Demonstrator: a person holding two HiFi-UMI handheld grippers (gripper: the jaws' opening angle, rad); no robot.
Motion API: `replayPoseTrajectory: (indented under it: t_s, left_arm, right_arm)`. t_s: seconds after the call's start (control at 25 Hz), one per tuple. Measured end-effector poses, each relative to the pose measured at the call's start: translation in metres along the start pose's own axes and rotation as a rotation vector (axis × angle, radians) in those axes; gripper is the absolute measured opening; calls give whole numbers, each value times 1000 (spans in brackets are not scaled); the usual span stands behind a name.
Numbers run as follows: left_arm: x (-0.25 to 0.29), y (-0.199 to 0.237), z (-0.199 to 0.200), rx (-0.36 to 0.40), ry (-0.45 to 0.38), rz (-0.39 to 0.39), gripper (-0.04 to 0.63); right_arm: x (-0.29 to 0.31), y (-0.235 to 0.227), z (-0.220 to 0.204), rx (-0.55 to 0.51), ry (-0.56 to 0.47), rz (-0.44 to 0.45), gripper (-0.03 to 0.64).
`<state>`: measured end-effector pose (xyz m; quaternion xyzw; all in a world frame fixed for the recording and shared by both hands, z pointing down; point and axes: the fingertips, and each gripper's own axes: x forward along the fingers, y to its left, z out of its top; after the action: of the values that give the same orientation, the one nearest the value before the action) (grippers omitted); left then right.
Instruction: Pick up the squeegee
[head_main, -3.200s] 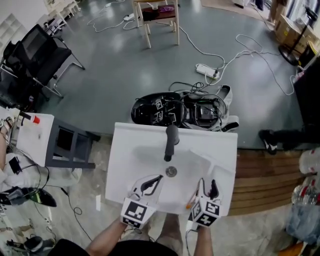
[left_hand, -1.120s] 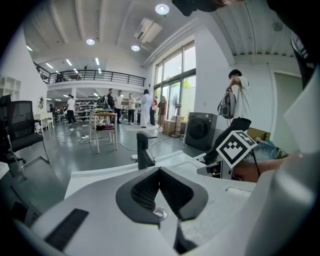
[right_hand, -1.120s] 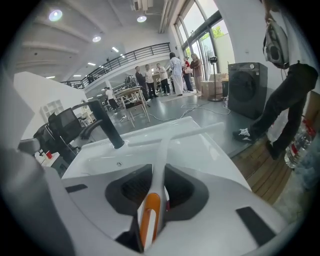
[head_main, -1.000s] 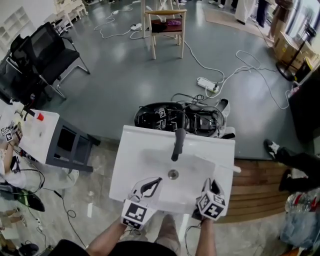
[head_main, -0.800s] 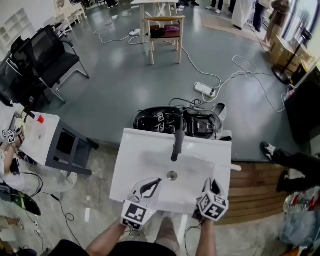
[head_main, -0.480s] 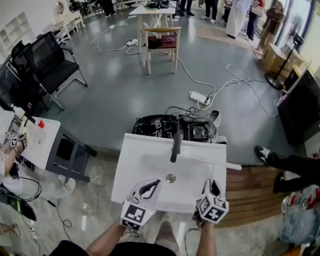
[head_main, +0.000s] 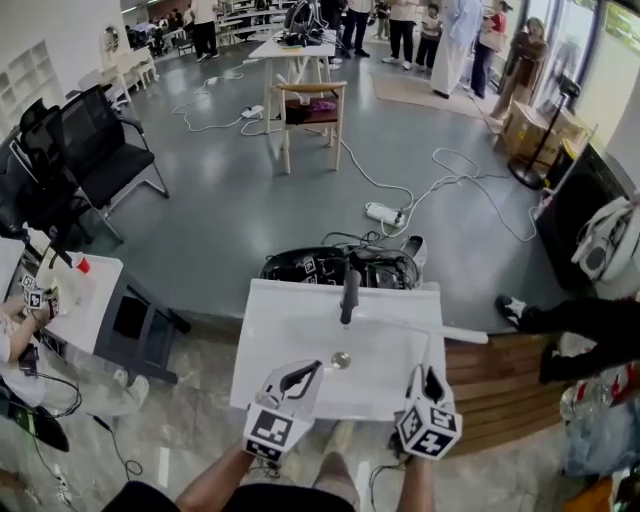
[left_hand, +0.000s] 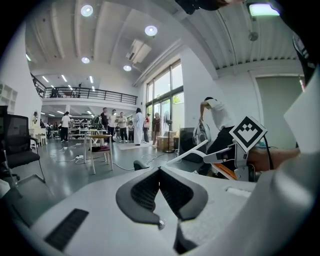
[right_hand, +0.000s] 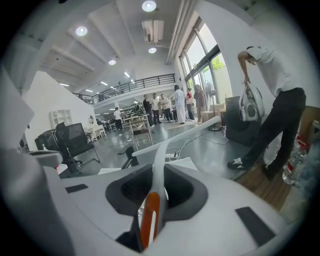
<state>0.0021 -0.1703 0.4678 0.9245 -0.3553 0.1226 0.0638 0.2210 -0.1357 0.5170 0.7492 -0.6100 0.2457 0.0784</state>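
Note:
The squeegee (right_hand: 156, 157) has a white handle with an orange grip, and its long white blade (right_hand: 186, 131) runs across at the far end. My right gripper (right_hand: 157, 176) is shut on the handle. In the head view the squeegee (head_main: 438, 331) hangs over the right side of the white sink (head_main: 272, 335), and the right gripper (head_main: 426, 380) is at the sink's near edge. My left gripper (left_hand: 159, 171) is shut with nothing in it. It hovers at the sink's near edge too (head_main: 300, 378), left of the drain (head_main: 341, 359).
A black faucet (head_main: 348, 290) stands at the sink's back. Behind the sink lies black equipment with cables (head_main: 335, 264). A wooden platform (head_main: 500, 385) is at the right, with a person's leg (head_main: 560, 318) above it. A small white table (head_main: 75, 300) is at the left.
Both grippers have risen, the right one more, carrying the squeegee up off the sink. The head view has tilted up and shows more of the room.

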Motion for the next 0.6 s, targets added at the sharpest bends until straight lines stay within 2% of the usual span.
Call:
replayPoseTrajectory:
  t_s: [0.6]
  left_arm:
    - [-65,-18,13,49,-65,-63,2]
  right_arm:
    - [-119,37,0,-34,-129,-30,67]
